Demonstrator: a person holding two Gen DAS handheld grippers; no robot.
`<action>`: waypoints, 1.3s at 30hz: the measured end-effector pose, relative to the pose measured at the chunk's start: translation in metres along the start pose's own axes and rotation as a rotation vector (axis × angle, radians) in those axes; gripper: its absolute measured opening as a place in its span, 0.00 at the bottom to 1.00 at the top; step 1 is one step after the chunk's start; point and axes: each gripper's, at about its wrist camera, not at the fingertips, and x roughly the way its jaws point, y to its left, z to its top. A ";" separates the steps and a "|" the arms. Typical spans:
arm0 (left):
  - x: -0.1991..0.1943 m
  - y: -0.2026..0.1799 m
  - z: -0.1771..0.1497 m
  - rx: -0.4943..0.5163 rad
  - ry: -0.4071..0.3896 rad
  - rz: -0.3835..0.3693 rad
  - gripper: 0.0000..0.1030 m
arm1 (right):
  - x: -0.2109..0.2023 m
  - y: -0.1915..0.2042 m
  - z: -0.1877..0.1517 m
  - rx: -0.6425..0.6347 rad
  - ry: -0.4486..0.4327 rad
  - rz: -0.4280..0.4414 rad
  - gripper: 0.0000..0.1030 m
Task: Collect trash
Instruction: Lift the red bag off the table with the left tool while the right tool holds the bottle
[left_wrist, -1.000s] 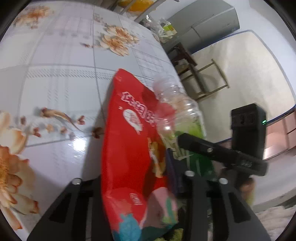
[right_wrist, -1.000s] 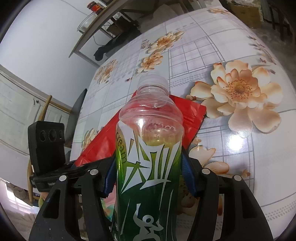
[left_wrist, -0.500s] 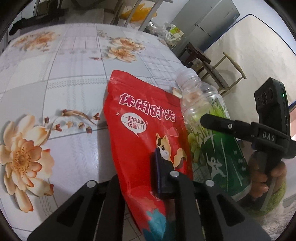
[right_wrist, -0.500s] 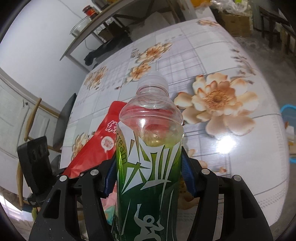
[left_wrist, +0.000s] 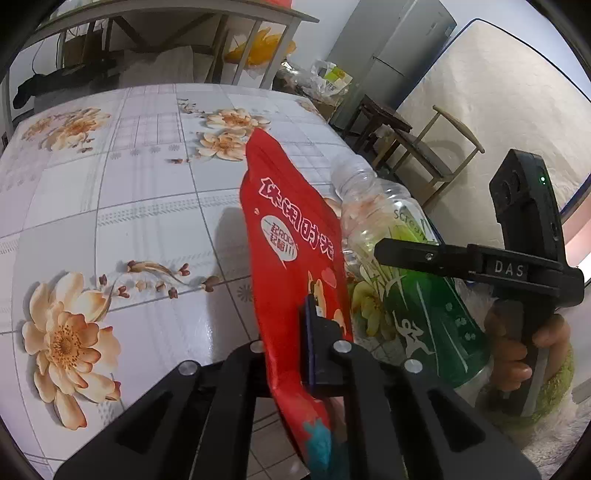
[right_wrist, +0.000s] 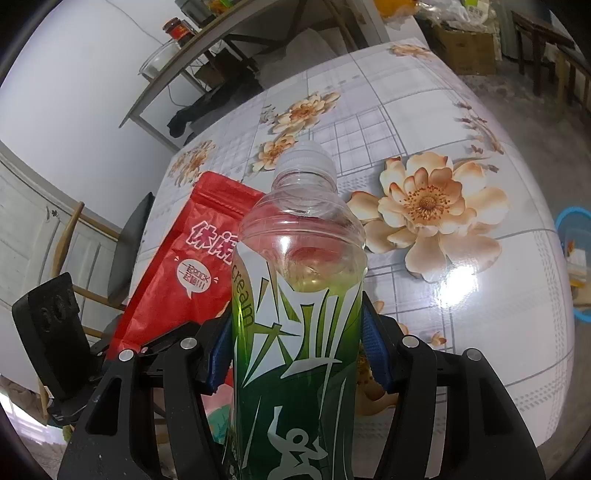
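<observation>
- Now my left gripper (left_wrist: 291, 354) has just clamped onto the red snack bag (left_wrist: 291, 258), lifting it off the table (left_wrist: 147, 206).
- My right gripper (right_wrist: 299, 343) grips the bottle (right_wrist: 299, 295); both pieces collected.

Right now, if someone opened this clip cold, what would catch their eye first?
The red snack bag dominates the left wrist view, pinched low down in the left gripper, whose jaws have just been closing on it. Beside it on the right, the clear bottle with a green label fills the right wrist view, clamped upright in the right gripper. Behind both spreads the glossy tablecloth with peach flowers.
</observation>
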 end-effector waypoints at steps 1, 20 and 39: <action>-0.001 -0.001 0.000 0.001 -0.004 -0.001 0.04 | 0.000 0.000 0.000 0.000 0.000 0.001 0.55; -0.031 -0.013 0.008 0.029 -0.099 0.001 0.00 | -0.014 0.010 0.003 -0.019 -0.032 0.020 0.55; -0.054 -0.026 0.007 0.060 -0.174 0.024 0.00 | -0.030 0.012 -0.005 -0.027 -0.067 0.034 0.55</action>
